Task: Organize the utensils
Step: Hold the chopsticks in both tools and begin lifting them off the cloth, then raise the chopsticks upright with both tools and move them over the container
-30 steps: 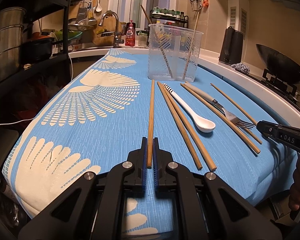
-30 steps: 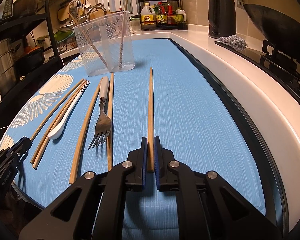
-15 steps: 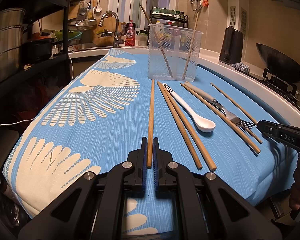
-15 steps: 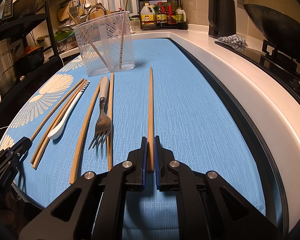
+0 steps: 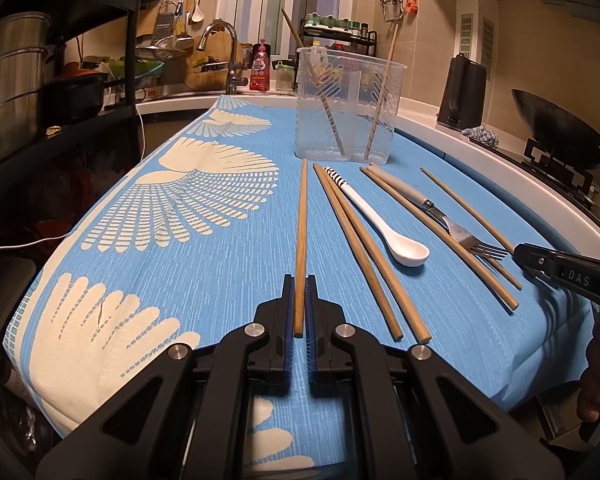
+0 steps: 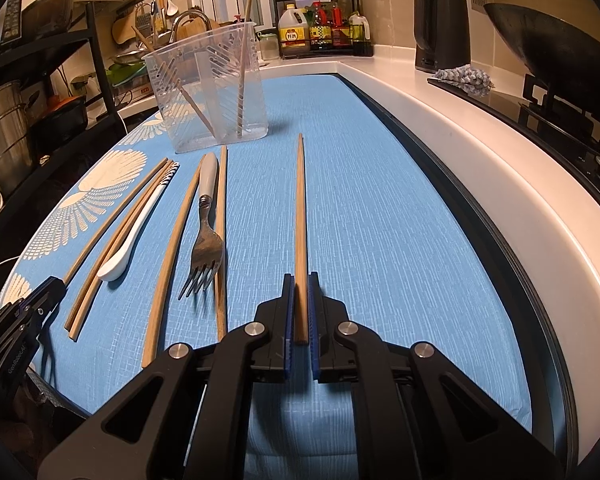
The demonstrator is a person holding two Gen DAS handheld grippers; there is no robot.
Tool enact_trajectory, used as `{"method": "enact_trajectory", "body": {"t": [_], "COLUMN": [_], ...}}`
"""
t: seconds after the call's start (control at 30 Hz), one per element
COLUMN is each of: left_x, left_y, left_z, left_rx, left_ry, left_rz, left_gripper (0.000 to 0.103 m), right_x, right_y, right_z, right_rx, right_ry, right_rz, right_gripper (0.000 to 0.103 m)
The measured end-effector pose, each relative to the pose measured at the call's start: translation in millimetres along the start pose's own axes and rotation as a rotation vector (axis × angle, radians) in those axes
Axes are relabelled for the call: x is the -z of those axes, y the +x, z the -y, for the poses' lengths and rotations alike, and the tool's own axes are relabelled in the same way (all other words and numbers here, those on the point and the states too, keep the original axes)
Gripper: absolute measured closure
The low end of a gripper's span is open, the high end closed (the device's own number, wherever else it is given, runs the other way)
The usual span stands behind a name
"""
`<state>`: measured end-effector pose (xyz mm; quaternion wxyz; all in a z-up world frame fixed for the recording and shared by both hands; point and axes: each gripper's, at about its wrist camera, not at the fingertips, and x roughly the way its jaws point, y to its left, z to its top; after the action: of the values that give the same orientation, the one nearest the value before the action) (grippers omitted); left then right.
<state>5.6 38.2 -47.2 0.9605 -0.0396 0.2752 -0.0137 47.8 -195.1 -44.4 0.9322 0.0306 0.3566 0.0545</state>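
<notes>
1. My left gripper (image 5: 299, 312) is clamped on the near end of the leftmost chopstick (image 5: 301, 224), which lies on the cloth (image 5: 228, 264). Lifted by the end, it could pivot.
2. My right gripper (image 6: 300, 312) pinches the rightmost chopstick (image 6: 300, 216) the same way. A swinging tip could miss the holder (image 6: 208, 96).

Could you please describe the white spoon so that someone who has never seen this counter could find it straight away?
Start at the clear plastic utensil holder on the blue patterned cloth. In front of it lies a row of wooden chopsticks; the white ceramic spoon rests among them, beside a pair of chopsticks. It alone is white, with a black-striped handle end.
</notes>
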Motion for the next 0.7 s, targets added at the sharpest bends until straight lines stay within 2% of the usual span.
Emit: {"method": "enact_trajectory", "body": {"t": [0.7], "left_x": [-20], "left_y": [-37], "left_z": [-4], "left_rx": [0.019], "left_ry": [0.001], "left_rz": [0.109], "left_gripper": [0.098], "right_x": [-19], "right_y": [-50], "right_z": [-4], "right_rx": [0.002], "right_ry": [-0.003], "right_rz": [0.118], "right_gripper": [0.096]}}
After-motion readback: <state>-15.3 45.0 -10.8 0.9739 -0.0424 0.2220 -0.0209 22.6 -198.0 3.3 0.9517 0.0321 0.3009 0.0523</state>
